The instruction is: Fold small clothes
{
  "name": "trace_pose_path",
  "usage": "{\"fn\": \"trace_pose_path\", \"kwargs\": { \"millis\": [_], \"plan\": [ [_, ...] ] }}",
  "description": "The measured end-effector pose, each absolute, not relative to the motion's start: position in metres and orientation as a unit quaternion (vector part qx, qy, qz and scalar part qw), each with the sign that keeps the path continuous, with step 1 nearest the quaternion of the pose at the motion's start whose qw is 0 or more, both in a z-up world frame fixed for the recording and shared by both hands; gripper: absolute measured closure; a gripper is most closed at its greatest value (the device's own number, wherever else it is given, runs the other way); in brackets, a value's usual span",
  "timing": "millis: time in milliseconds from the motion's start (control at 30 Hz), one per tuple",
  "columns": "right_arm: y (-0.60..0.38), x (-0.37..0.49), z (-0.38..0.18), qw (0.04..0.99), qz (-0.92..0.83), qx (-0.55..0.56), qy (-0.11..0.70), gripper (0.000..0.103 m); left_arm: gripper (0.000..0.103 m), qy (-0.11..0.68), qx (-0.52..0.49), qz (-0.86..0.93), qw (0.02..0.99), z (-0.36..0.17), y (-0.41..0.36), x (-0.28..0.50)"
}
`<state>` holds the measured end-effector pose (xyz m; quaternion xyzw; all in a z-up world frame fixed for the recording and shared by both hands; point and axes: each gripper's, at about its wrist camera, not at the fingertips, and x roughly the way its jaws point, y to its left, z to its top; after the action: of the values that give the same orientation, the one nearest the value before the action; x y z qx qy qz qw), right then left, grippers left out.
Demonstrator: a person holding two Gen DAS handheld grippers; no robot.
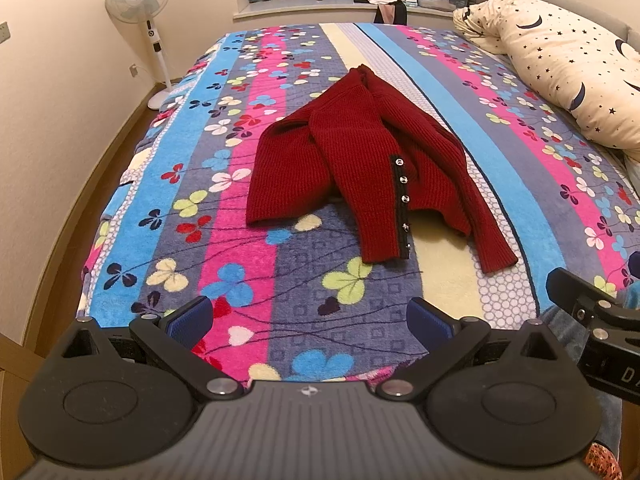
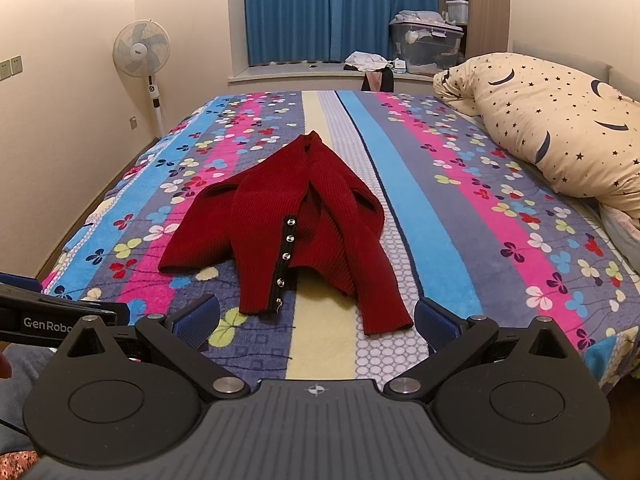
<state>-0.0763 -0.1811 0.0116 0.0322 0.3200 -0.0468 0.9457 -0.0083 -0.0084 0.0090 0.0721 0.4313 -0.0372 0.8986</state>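
Right wrist view: left gripper (image 2: 60,320) cut off beside red cardigan (image 2: 288,232).

Two matching black handheld grippers with blue pads

The left gripper (image 1: 310,322) and right gripper (image 2: 316,324) each have a ribbed dark-grey body bearing a small compass-like mark, two round black discs, silver pivot screws and angular black arms ending in textured blue fingertips (image 2: 198,322). White "GenRobo" lettering marks the left unit's side; patterned orange-red fabric shows at the frame edge.

Home bedroom: bed (image 2: 440,208), pillow (image 2: 560,128), curtains (image 2: 316,8), fan (image 2: 141,50).
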Motion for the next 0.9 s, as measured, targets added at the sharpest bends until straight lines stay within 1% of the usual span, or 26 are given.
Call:
{"fn": "trace_pose_path", "kwargs": {
  "millis": [300, 367, 900],
  "plan": [
    [-0.183, -0.076, 0.010, 0.942, -0.042, 0.042, 0.331, 0.001, 0.000, 0.431, 0.072, -0.038, 0.899, 0.009, -0.009, -0.009],
    [-0.181, -0.076, 0.010, 0.948, -0.045, 0.031, 0.312, 0.001, 0.000, 0.431, 0.072, -0.038, 0.899, 0.009, -0.009, -0.009],
    [-0.184, -0.067, 0.007, 0.940, -0.037, 0.037, 0.336, 0.001, 0.000, 0.444, 0.074, -0.037, 0.892, 0.003, -0.008, 0.000]
  ]
}}
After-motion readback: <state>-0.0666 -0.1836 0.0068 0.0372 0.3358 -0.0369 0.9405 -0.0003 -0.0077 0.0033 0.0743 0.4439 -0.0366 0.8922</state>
